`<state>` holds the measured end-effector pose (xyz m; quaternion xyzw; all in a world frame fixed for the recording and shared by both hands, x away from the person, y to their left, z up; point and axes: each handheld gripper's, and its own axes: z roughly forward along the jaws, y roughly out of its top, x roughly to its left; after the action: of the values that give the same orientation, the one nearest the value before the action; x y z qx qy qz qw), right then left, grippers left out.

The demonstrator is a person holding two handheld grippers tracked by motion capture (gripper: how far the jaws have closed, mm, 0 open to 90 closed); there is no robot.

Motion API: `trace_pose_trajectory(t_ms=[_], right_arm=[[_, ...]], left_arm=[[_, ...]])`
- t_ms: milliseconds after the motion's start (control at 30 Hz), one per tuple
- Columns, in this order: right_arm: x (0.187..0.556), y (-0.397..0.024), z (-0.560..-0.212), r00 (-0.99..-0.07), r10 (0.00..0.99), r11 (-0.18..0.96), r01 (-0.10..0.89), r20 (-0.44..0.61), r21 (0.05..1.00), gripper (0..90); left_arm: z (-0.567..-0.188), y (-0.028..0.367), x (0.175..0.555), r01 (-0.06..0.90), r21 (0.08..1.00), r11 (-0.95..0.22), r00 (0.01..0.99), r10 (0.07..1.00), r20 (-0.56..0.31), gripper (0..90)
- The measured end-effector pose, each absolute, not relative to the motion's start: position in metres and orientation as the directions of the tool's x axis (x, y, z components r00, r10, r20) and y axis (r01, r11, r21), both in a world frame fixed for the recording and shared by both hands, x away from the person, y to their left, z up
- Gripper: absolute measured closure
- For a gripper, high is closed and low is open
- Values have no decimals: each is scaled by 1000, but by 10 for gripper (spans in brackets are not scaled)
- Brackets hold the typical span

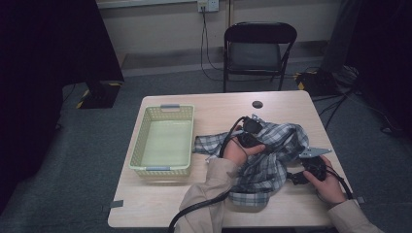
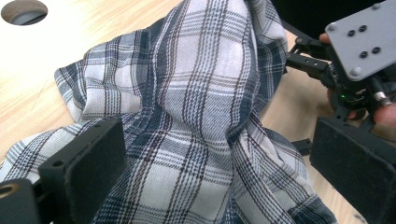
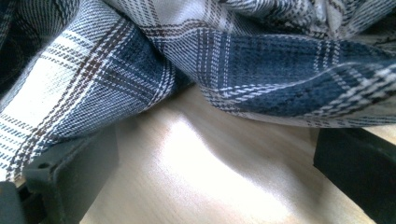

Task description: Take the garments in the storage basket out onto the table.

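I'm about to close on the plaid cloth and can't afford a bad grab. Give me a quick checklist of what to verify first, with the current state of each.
1. Left gripper jaws open: ok, wide apart.
2. Plaid cloth between the left jaws: ok, a fold sits between them.
3. Right gripper jaws open: ok.
4. Cloth between the right jaws: not ok, the fold hangs just beyond them over bare table.
5. Basket free of cloth: ok, the cloth lies beside it.
6. Cloth bunched, not flat: ok for pinching; which layers would be caught, cannot tell.
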<state>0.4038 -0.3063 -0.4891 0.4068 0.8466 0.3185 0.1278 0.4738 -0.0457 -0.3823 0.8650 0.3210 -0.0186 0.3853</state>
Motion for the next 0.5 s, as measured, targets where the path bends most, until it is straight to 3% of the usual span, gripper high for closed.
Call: trace_pose_trajectory(t_ms=[500], right_arm=[[404, -306, -489, -636, 770, 466, 607, 43, 643, 0]], left_arm=[[-378, -34, 469, 564, 663, -492, 798, 532, -283, 29]])
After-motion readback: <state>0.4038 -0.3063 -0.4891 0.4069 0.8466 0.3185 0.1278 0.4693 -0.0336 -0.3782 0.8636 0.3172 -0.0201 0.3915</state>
